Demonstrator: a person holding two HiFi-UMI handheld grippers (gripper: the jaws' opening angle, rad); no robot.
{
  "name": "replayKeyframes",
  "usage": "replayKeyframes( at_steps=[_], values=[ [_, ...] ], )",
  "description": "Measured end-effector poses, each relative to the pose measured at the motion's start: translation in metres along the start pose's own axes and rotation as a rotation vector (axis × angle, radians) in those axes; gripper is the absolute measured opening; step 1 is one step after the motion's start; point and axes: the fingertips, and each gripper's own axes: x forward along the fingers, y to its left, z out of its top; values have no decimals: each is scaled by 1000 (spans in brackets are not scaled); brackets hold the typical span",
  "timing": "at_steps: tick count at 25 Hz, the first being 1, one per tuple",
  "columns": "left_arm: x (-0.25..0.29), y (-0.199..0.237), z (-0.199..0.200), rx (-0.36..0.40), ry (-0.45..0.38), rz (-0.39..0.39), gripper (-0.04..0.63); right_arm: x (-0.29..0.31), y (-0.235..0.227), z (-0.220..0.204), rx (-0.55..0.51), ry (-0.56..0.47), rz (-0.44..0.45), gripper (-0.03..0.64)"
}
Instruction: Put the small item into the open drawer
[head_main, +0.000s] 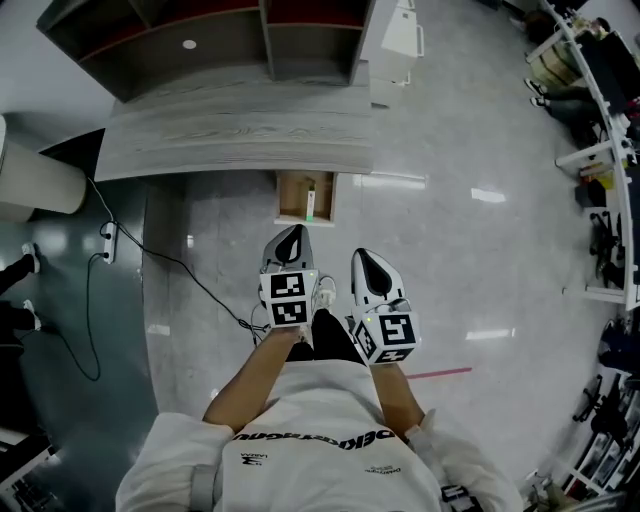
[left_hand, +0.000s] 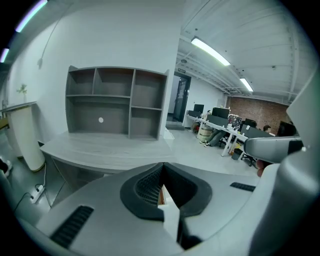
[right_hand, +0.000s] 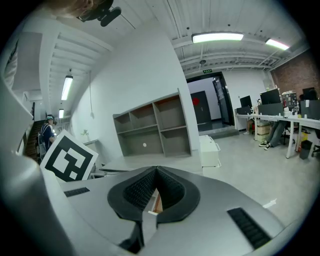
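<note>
While a small item (head_main: 310, 200) lies in the open drawer (head_main: 291, 203), the left gripper (head_main: 293, 238) has its fingers (left_hand: 142, 187) together, empty. The right gripper (head_main: 367, 262) too.

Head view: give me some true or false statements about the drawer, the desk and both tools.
1. The drawer under the desk is open. True.
2. The drawer is empty. False: a small green and white item lies in it.
3. The left tool is shut with nothing between its jaws. True.
4. The right tool reaches into the drawer. False: it is clear of the drawer, close to the person's body, beside the left tool.
</note>
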Motion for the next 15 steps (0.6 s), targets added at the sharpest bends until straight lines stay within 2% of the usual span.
replayKeyframes(
  at_steps=[15],
  values=[
    [-78,-15,78,95,-184,-64,15,-26,39,76,-39,-132,37,31]
  ],
)
